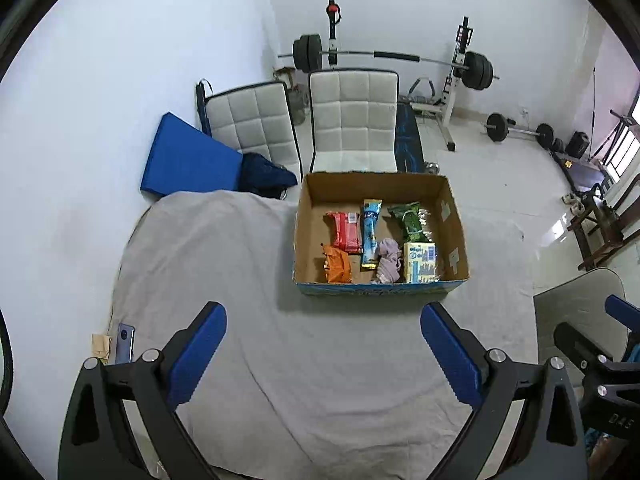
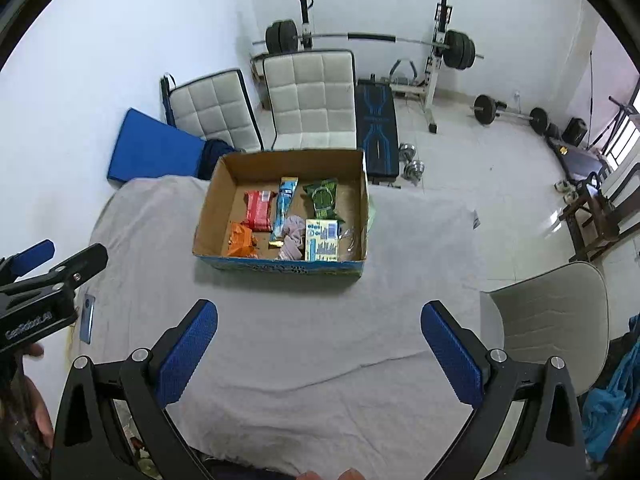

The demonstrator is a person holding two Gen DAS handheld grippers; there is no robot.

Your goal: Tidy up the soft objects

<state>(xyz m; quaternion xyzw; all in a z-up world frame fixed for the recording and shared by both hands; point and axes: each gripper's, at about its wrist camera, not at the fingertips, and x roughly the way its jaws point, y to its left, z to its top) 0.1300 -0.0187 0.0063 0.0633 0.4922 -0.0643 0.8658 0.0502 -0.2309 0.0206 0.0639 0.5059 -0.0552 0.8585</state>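
Over the grey cloth-covered table (image 1: 248,248), the left gripper (image 1: 323,344) hangs spread wide and empty; ahead, the open brown cardboard box (image 1: 376,184) holds the crumpled lilac cloth (image 1: 389,260) among packets; the right gripper (image 2: 319,340) gapes empty too
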